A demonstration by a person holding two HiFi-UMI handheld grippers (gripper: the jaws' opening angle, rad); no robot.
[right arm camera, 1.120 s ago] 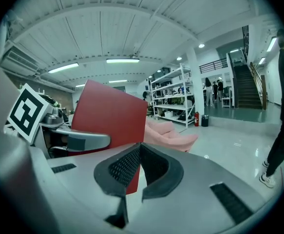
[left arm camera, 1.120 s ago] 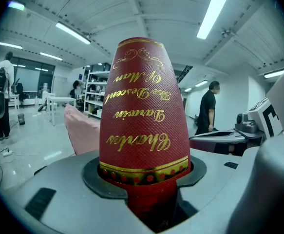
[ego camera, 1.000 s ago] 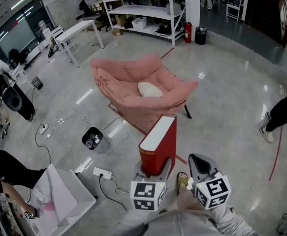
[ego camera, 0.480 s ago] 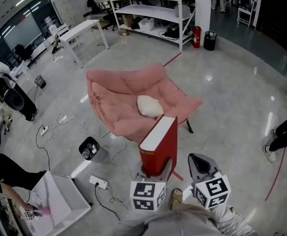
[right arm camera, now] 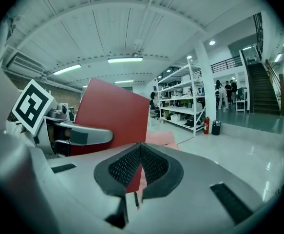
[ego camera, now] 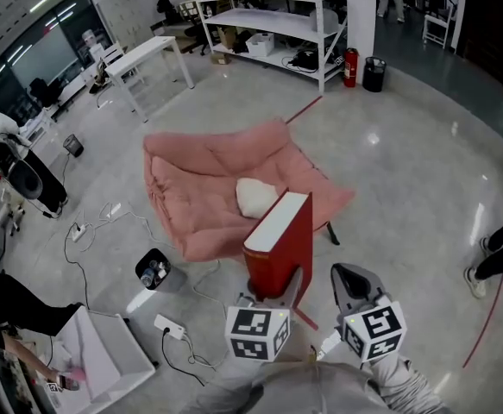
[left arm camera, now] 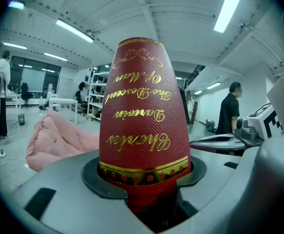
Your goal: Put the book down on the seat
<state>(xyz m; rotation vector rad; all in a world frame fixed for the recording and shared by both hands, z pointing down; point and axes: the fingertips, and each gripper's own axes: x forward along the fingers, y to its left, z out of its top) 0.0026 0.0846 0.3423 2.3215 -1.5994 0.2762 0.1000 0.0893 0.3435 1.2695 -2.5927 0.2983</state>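
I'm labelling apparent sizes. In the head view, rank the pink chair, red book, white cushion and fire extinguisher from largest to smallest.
1. pink chair
2. red book, enlarged by nearness to the camera
3. white cushion
4. fire extinguisher, far off by the shelves

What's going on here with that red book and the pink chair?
A person has a hand-held gripper in each hand. The left hand-held gripper is clamped on the lower end of the book, which stands upright above the floor. The right hand-held gripper is shut and empty beside it. The seat, with a white cushion on it, is just ahead. The book is not yet on it.
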